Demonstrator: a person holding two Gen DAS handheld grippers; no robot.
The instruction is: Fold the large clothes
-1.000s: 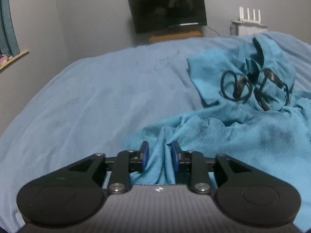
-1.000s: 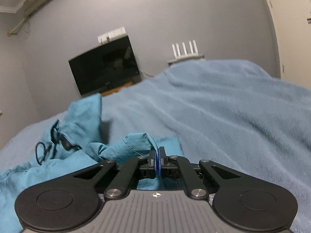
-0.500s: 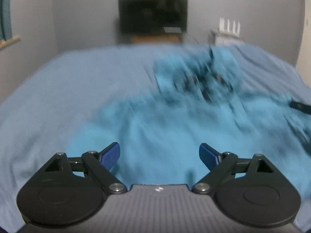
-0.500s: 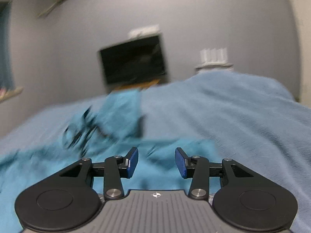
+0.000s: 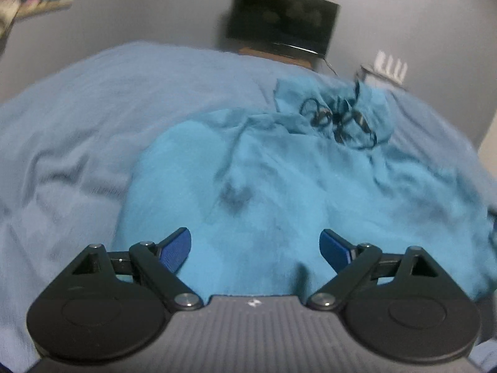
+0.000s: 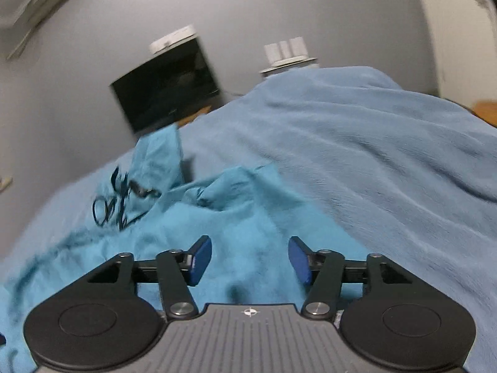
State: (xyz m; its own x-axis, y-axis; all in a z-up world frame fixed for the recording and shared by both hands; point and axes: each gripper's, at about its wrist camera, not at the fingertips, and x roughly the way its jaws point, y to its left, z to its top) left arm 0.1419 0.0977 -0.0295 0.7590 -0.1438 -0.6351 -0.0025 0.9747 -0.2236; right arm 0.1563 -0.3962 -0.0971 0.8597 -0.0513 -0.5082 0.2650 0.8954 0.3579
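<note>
The left gripper (image 5: 255, 246) stands wide apart, its blue pads (image 5: 174, 248) spread to either side, and nothing is caught between them; its jaws have just been opening. Below and ahead of the gap lies the turquoise garment (image 5: 279, 192), free of the pads, spread in loose folds over the bed.

The right gripper (image 6: 251, 260) is about half apart and has also just been opening, the gap widening further in the last moment. Its blue pads (image 6: 200, 259) hold nothing; the same garment (image 6: 236, 217) lies under and in front of them, unpinched, with a raised crease beyond the tips.

No container appears in either view.

At the garment's far end a tangle of black cord (image 5: 338, 121) rests on the bunched cloth, well beyond both sets of jaws. The garment lies on a pale blue blanket (image 5: 93, 118) that covers the bed. Past the bed a dark screen (image 5: 281, 29) stands against the grey wall, with a white router (image 5: 389, 68) beside it.
</note>
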